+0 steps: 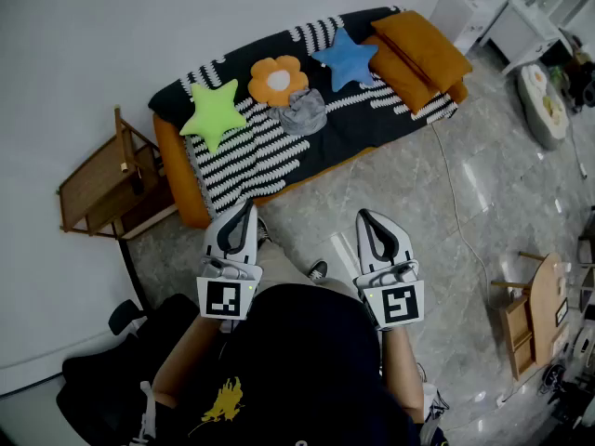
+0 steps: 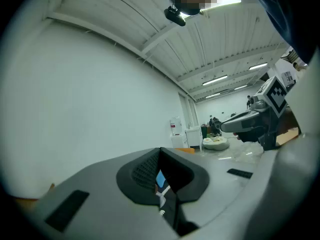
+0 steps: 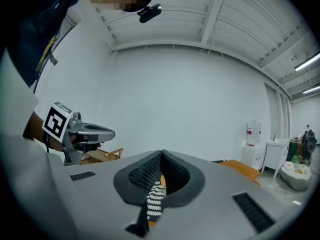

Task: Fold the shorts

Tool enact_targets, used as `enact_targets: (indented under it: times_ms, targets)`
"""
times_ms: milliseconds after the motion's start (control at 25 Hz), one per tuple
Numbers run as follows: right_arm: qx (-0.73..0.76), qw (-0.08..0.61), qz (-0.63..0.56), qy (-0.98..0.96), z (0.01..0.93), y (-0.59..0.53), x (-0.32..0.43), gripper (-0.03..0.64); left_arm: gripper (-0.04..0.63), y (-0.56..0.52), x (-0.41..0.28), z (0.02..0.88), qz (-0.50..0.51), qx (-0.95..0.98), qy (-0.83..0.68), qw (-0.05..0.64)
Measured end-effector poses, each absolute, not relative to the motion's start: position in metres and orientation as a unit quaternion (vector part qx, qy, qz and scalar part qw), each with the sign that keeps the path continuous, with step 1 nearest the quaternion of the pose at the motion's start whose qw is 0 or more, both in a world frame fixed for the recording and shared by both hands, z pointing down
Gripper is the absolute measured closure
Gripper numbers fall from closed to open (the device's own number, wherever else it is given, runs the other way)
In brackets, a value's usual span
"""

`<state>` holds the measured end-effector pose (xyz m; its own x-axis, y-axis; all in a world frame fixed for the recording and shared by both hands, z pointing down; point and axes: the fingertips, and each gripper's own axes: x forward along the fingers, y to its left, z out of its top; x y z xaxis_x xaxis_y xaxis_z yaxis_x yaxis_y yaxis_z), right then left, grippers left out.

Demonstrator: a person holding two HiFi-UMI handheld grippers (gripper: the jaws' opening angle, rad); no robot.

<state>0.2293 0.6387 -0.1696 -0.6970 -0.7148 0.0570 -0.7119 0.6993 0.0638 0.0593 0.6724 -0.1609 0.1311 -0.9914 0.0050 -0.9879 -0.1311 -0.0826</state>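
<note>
Just past the dark shirt (image 1: 307, 370) at the bottom of the head view, I have both tongs held out level over the floor (image 1: 409, 184), side by side and apart from each other. The left tongs (image 1: 245, 212) are fully closed with nothing between the jaws. The left gripper view shows the two jaws pressed together, with only a sliver of the far room in the slit below them. The right tongs (image 1: 365, 217) are the same, closed tight and empty, with a thin strip of striped blanket showing through the slit from far off.

The shorts (image 1: 303, 111) are well ahead of me on the bed (image 1: 177, 170). They lie as a grey crumpled heap on the striped blanket, touching the lower edge of the flower cushion (image 1: 277, 79) and just beside the blue star (image 1: 348, 59). The green star (image 1: 214, 110) lies further left. At this range I take the heap for the shorts, but it is too small to make out legs or a waistband.

As I judge it, nothing of the fold is done. The garment is bunched, neither tongs is near it, and I am not yet within reach of the bed. Everything is left to do: closing in, opening the jaws, spreading the cloth flat, then folding it.
</note>
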Motion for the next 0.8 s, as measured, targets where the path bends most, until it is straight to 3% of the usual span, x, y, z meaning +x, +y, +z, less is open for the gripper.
enact_targets:
  times_ms: [280,680,800]
  targets:
    - [0.393,0.018,0.015,-0.919,-0.167,0.648,0.236,0.601,0.581,0.683,0.057,-0.158,-0.036,-0.747,0.663,0.035]
    - [0.397,0.043,-0.003,-0.917,-0.158,0.652,0.239,0.601,0.581,0.681,0.06,-0.159,-0.038,-0.759,0.648,0.053]
    - [0.403,0.052,-0.006,-0.914,-0.154,0.65,0.249,0.6,0.581,0.678,0.067,-0.162,-0.106,-0.769,0.62,0.117]
